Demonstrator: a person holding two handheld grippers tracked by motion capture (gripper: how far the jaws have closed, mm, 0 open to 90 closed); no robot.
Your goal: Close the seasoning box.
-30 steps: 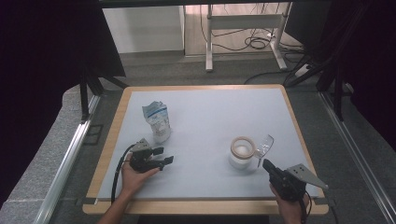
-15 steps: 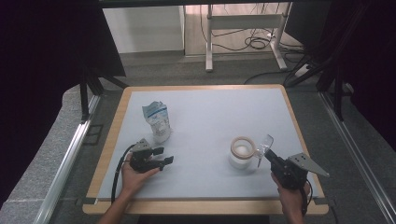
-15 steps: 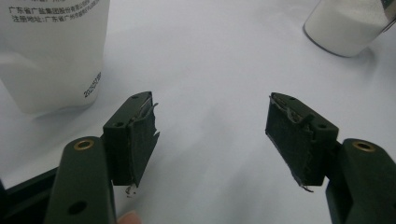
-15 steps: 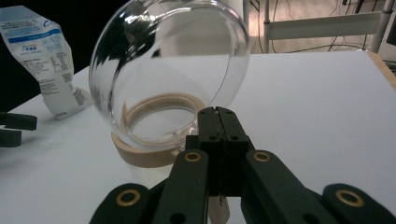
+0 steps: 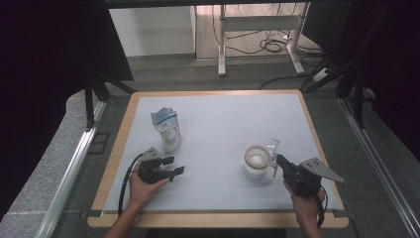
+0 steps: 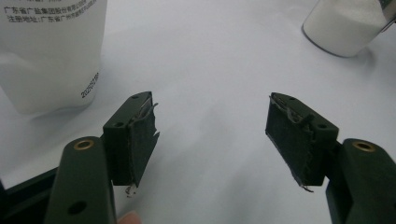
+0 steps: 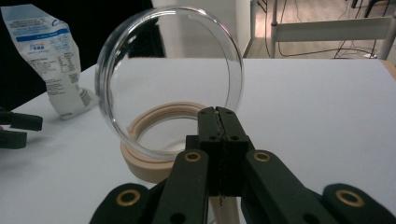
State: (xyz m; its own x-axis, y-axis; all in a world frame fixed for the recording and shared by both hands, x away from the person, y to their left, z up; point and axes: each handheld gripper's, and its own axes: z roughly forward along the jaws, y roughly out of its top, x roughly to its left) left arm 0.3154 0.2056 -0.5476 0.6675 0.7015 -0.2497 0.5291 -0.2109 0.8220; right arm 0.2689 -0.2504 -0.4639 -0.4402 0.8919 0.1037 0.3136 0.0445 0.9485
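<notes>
A glass jar [image 5: 256,161] with a beige rim [image 7: 154,163] stands at the front right of the white table and holds white powder [image 6: 348,28]. Its round clear lid [image 7: 168,79] stands tipped up on edge over the jar's right side [image 5: 271,147]. My right gripper [image 5: 278,159] is shut on the lid's near edge, its jaws [image 7: 217,112] pressed together. My left gripper [image 5: 176,164] rests at the front left, open [image 6: 212,126], with nothing between its pads. A white and blue pouch [image 5: 167,128] stands upright just beyond it [image 6: 51,51].
The white table top has a wooden rim [image 5: 307,114]. Beyond the far edge are a white metal stand [image 5: 257,29] and cables on the floor [image 5: 272,47]. Dark frame legs stand at both sides.
My right gripper has moved away from the front edge toward the jar and a little up, and the lid has come along and stands closer over the rim. The left gripper has stayed put.
</notes>
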